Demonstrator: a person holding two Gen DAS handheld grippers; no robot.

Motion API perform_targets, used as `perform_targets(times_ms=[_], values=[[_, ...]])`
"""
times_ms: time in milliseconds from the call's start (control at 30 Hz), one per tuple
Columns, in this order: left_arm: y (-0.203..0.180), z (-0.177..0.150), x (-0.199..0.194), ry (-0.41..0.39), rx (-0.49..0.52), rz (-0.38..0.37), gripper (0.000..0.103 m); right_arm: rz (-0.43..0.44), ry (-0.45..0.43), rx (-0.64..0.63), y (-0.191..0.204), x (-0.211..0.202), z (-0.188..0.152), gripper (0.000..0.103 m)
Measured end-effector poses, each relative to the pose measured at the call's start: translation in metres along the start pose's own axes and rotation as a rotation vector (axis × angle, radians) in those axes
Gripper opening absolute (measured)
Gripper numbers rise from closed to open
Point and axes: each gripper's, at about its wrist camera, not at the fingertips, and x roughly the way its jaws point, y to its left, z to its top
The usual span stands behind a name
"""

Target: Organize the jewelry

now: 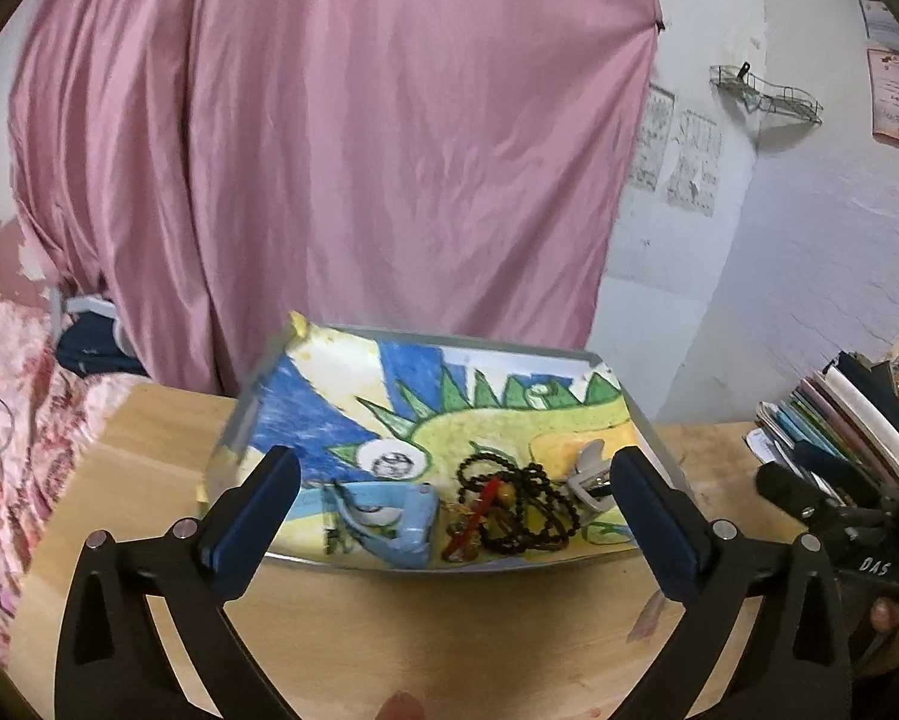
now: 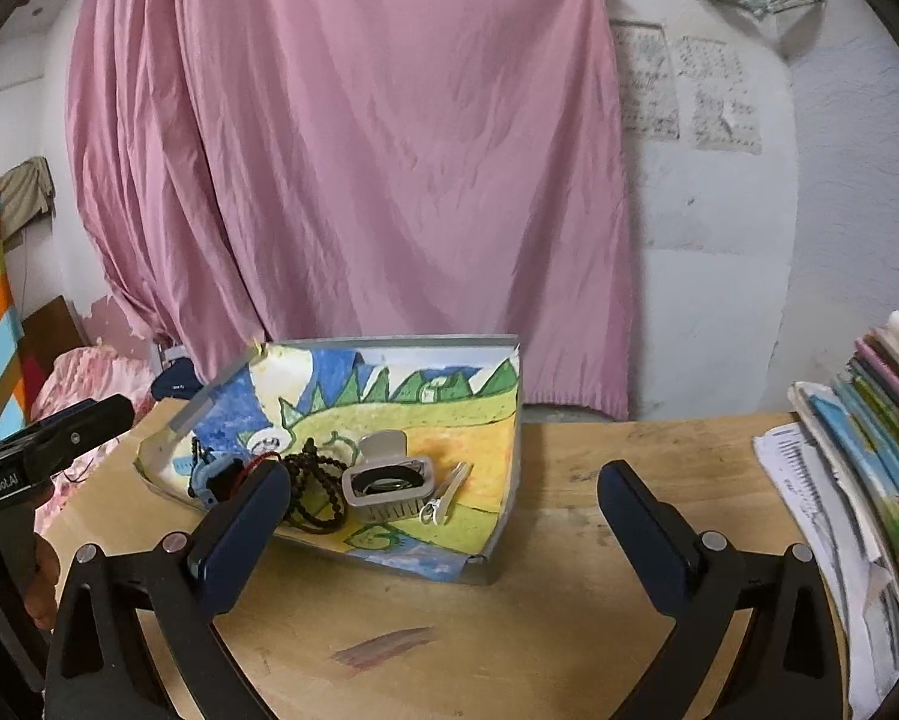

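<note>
Pink satin-like curtain [image 2: 353, 168] hangs in long soft folds across the back wall, the biggest thing in the room, with rough whitewashed plaster [image 2: 749, 276] beside it. Below it a pale wooden table [image 2: 569, 570] with a smooth, lightly marked top carries a shallow grey metal tray [image 1: 251, 414], rectangular, lined with a crayon drawing [image 1: 509, 420] of a green spiky creature on blue and yellow. A slanting stack of books [image 2: 881, 420] with soft, worn paper edges stands at the table's right end. Inside the tray, towards its near edge, lies the jewelry: a tangle of dark round beads [image 1: 533, 504] looped over itself with a red piece in it, a light blue plastic case [image 1: 389, 516] to the left of it, a squarish grey clip-like case [image 2: 389, 480] with comb teeth to the right, and a small white hair clip [image 2: 446, 495] just beside that. The left gripper [image 1: 455, 504] hovers before the tray, its blue-padded black fingers spread wide with nothing between them, framing the beads. The right gripper [image 2: 443, 504] is likewise splayed and empty, near the tray's right corner, and at the edge of its view a hand [image 2: 35, 576] grips the other tool's handle.
</note>
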Motion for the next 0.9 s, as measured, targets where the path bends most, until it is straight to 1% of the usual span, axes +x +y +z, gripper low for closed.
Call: perform_targets(times_ms=[267, 433, 633, 767, 900], values=[[0.002, -0.016, -0.049, -0.095, 0.040, 0.078, 0.101, -0.028, -0.077, -0.011, 0.012, -0.035, -0.010, 0.103], [0.003, -0.030, -0.076, -0.128, 0.058, 0.107, 0.101, -0.034, -0.118, -0.030, 0.025, -0.057, -0.022, 0.103], [0.004, -0.048, -0.100, -0.131, 0.052, 0.116, 0.101, -0.042, -0.138, -0.063, 0.040, -0.074, -0.038, 0.103], [0.003, -0.063, -0.112, -0.126, 0.038, 0.124, 0.101, -0.017, -0.133, -0.055, 0.046, -0.081, -0.049, 0.103], [0.002, -0.076, -0.121, -0.123, 0.034, 0.132, 0.101, -0.018, -0.127, -0.056, 0.050, -0.087, -0.060, 0.103]])
